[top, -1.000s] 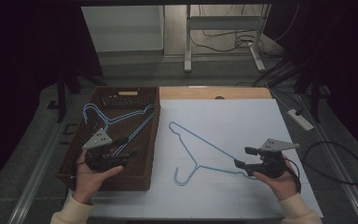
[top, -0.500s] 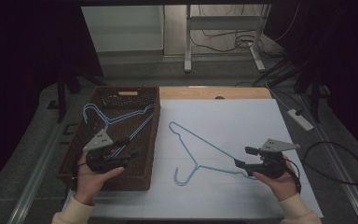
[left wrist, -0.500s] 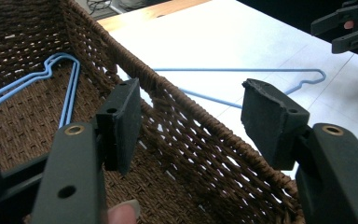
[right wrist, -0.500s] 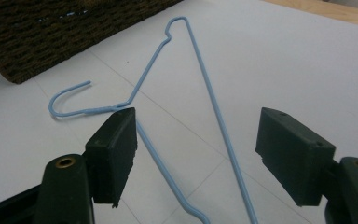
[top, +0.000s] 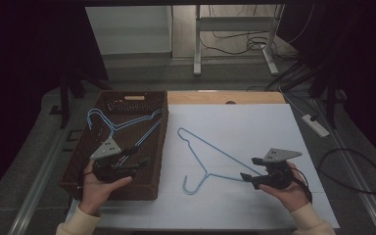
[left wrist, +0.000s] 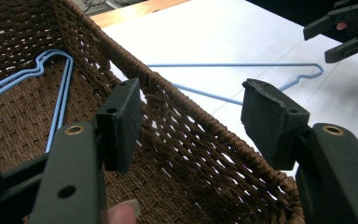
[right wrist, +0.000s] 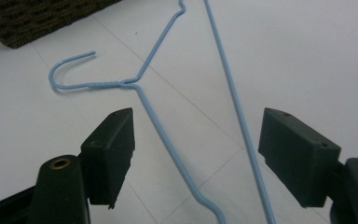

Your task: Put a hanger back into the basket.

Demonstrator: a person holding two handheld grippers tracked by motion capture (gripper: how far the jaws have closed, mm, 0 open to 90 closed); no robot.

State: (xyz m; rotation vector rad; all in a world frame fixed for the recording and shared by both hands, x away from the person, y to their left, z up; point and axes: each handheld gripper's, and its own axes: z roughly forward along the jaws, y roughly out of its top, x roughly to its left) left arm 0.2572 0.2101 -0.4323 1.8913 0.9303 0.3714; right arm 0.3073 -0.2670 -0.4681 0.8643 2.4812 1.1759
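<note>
Fingers [right wrist: 116,154] spread around unlabelled blue hanger [right wrist: 168,140] wires.

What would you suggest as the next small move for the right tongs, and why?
Probably ease the right tongs forward and close on the blue hanger lying on the white table. Their jaws stand open astride the hanger's two wires near its corner, gripping nothing yet, while the left tongs hang open over the basket.

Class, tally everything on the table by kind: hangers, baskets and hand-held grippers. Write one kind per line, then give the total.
Blue wire hangers: 3, two in the basket and one on the white table
Wicker basket: 1
Grippers: 2, left and right
Total: 6
</note>
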